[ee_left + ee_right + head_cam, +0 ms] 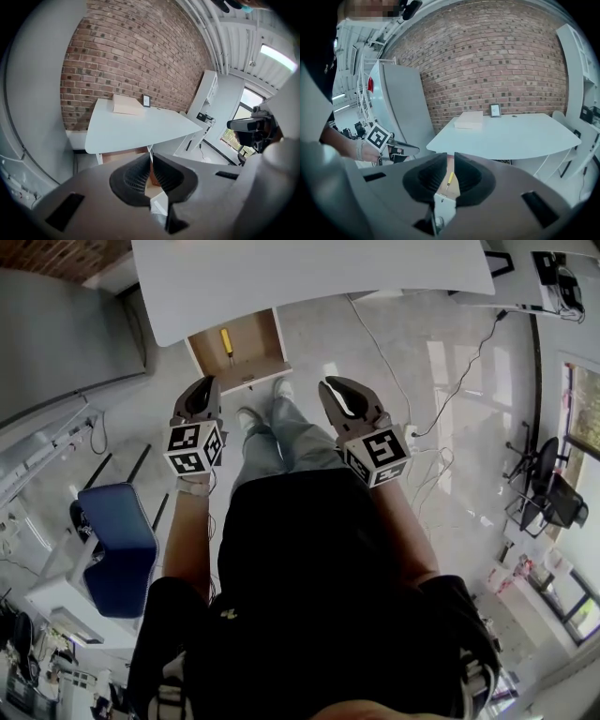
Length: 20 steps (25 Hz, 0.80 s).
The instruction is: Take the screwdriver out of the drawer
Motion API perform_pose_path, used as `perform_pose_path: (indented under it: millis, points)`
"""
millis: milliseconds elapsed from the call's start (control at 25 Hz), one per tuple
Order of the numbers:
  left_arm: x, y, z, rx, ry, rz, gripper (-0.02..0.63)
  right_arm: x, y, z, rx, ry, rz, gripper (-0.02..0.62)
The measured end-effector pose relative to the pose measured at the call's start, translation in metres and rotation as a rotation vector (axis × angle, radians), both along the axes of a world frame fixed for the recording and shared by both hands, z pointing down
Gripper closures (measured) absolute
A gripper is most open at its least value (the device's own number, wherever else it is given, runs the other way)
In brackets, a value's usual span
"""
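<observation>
The left hand-held gripper (208, 382), jaws pressed together on nothing, hovers just short of the one open drawer (258, 341) under the counter (309, 277). The single screwdriver (226, 341) lies inside, ahead and slightly right of it. Its long axis runs away from the person, tip nearest. The right hand-held gripper (330, 386), likewise closed and empty, is farther off.

Screwdriver (226, 340) in drawer (255, 351) under table (309, 277), box (468, 119) prob. on top
</observation>
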<state>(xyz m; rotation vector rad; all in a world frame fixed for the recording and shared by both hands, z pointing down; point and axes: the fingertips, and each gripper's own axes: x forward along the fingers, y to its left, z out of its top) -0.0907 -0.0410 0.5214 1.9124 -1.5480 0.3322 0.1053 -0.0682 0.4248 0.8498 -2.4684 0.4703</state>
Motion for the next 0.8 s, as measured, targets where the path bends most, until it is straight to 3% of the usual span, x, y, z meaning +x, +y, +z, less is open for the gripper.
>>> perform_pose_path:
  millis: [200,480,800]
  points:
    - [0.01,-0.023,0.049,-0.084,0.043,0.023,0.6,0.007,-0.021,0.021,-0.018,0.014,0.026,0.549]
    - [0.005,-0.044,0.114,-0.17,0.018,0.029,0.595,0.008,-0.03,0.049,-0.044,0.041,0.051,0.543]
    - [-0.001,-0.06,0.191,-0.278,-0.013,0.023,0.532,0.019,-0.021,0.079,-0.099,0.077,0.079,0.543]
